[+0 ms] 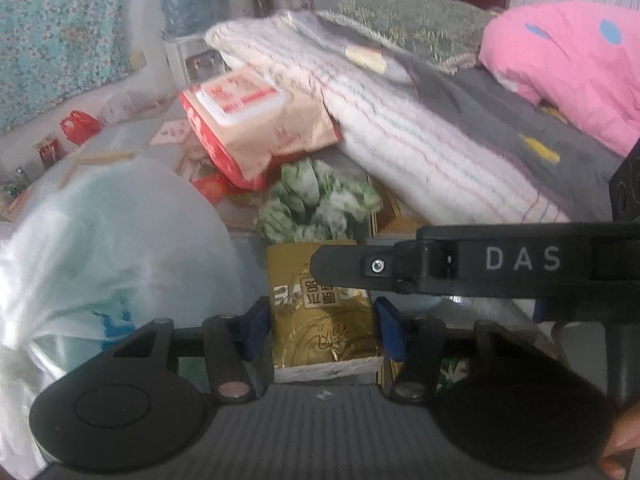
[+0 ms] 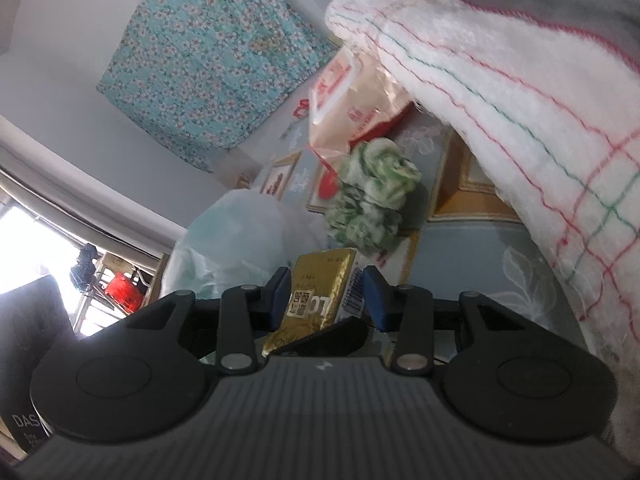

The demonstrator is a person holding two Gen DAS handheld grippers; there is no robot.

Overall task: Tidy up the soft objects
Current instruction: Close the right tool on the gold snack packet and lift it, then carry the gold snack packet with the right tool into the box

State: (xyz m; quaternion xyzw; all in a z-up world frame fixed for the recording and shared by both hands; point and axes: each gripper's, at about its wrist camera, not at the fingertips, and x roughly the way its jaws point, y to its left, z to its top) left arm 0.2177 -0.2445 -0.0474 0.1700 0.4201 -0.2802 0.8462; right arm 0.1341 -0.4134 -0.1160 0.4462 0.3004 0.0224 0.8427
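Nearest the lens, a gold packet [image 1: 324, 336] is sitting between the blue pads of the left tool [image 1: 322, 320], which is standing at a middling width with both pads looking as if they are pressing on the packet's two sides. The right tool [image 2: 326, 292] is gripping the same packet [image 2: 316, 280] at a narrower setting, with its pads lying against the gold face and the white barcode edge, and one of its black fingers [image 1: 344, 268] is reaching in from the right and lying across the packet's far end. Just beyond the tips, a fluffy green-and-white bundle [image 1: 316, 204] is resting on the blue patterned worktop [image 2: 480, 256]. To the left of the left tool, a white plastic bag [image 1: 112, 248] is bulging up close beside the packet. Farther ahead, a red and beige tissue pack [image 1: 256, 120] is leaning against a folded white towel [image 1: 400, 128] with red and green stripes, which is stretching away ahead and to the right. A grey cloth [image 1: 500, 120] is lying on the towel, and a pink blanket [image 1: 568, 68] is piling up at the far right. A teal floral cloth [image 1: 52, 40] is hanging at the far left.
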